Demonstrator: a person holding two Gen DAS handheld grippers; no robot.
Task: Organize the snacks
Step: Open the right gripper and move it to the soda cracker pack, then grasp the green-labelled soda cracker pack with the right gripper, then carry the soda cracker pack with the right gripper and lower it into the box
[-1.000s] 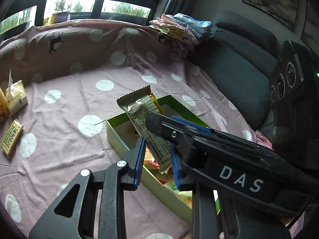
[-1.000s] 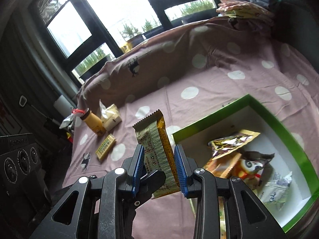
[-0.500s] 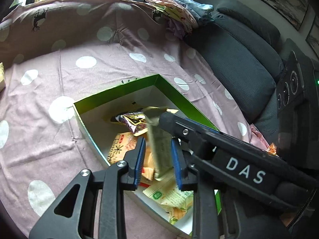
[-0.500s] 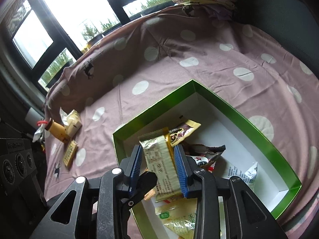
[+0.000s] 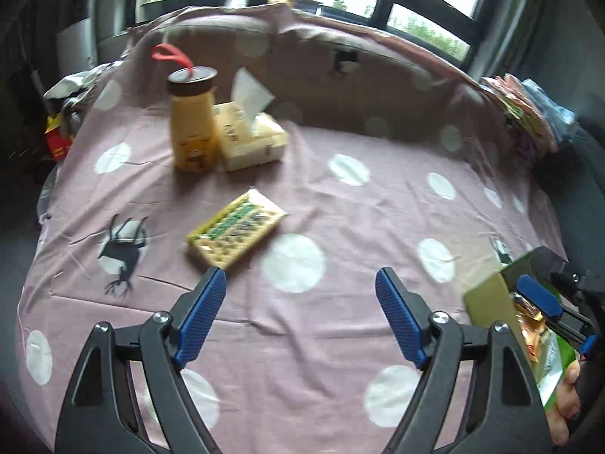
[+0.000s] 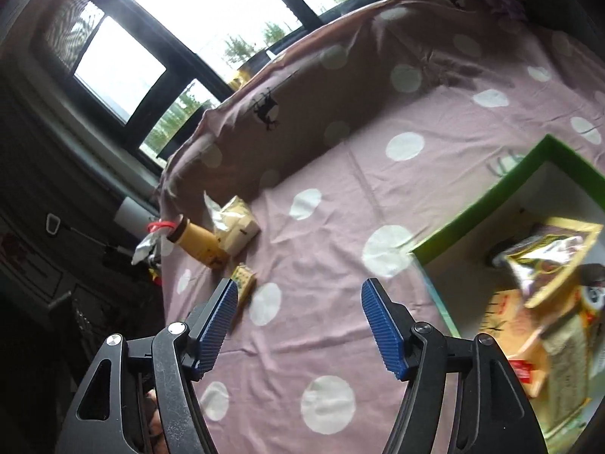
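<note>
two grippers are seen over a pink dotted bedcover (image 5: 302, 204). the left gripper (image 5: 300, 312) has just been opening; its jaws are spread with nothing between them, aimed toward a yellow cracker pack (image 5: 234, 234) lying loose on the cloth — judged the next snack to be collected. the right gripper (image 6: 298, 323) has likewise been opening and is empty. a green box (image 6: 487, 204) at the right already holds several snack packets (image 6: 544, 257). a bottle (image 5: 193, 121) and tissue pack (image 5: 251, 138) are set well apart — probably not snacks.
</note>
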